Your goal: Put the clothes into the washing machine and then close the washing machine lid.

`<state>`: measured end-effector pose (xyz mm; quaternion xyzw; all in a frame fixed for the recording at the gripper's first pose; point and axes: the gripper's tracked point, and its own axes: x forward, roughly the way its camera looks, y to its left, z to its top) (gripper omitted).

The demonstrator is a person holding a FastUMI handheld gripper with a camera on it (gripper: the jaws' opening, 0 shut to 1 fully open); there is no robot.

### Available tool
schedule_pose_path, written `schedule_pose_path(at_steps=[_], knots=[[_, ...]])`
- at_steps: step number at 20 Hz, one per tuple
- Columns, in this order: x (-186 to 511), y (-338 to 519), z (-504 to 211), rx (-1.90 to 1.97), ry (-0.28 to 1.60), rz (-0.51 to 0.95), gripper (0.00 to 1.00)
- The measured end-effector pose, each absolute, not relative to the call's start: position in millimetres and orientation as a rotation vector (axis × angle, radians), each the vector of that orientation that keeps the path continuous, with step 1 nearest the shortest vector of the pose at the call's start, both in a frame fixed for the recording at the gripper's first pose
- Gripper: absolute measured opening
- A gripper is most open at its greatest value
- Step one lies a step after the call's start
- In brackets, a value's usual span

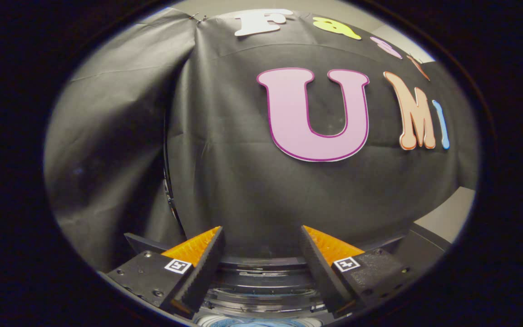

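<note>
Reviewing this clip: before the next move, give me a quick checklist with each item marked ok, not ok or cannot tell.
1. Gripper free: ok. Fingers are spread apart with nothing between them.
2. Clothes inside the washer: cannot tell. A bit of blue shows low between the fingers, too little to identify.
3. Washer lid position: cannot tell. A dark ribbed curved part lies between and just beyond the fingers, but whether it is the lid, and open or shut, is unclear.
4. Fingers touching the washer: cannot tell. Contact is hidden.
5. Path ahead: ok. Beyond the fingers there is only the booth wall.
</note>
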<state>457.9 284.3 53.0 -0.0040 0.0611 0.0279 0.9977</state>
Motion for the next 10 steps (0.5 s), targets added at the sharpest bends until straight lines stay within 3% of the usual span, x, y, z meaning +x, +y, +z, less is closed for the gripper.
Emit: schedule_pose_path(at_steps=[10], knots=[[426.7,281.0,57.0,-0.016,0.054,0.025,0.98]])
